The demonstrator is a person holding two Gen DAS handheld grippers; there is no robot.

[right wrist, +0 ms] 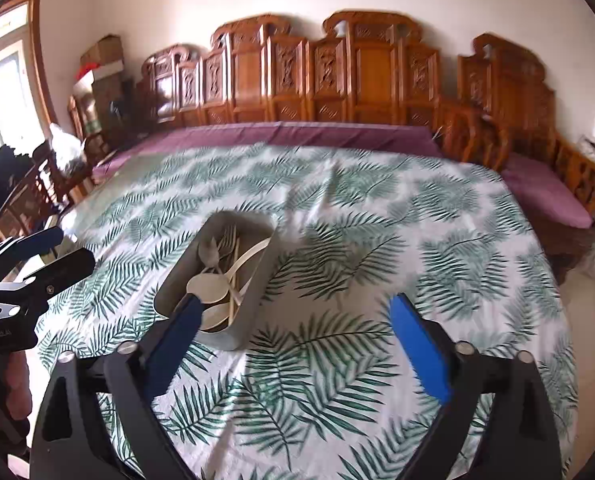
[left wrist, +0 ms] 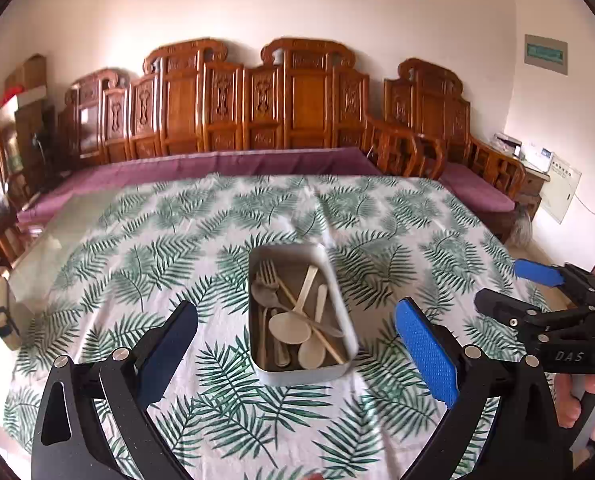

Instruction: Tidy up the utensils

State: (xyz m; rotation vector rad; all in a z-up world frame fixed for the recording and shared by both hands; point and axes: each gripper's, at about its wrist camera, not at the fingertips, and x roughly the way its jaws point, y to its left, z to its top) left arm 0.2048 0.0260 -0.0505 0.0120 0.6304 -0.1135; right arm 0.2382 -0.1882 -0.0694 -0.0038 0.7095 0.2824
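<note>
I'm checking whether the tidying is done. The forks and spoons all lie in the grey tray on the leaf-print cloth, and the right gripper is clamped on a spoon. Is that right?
One thing is wrong: the right gripper holds nothing; its fingers stand wide apart over the cloth, as the right wrist view shows. The forks and spoons do lie in the grey tray.

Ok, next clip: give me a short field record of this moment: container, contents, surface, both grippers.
container: grey rectangular tin, uncovered
contents: forks, pale spoons, all inside the tin
surface: leaf-print tablecloth, no loose utensil visible on it
left hand-held gripper: open, nothing held, above the cloth
right hand-held gripper: open, nothing held
backdrop: carved wooden bench
</note>
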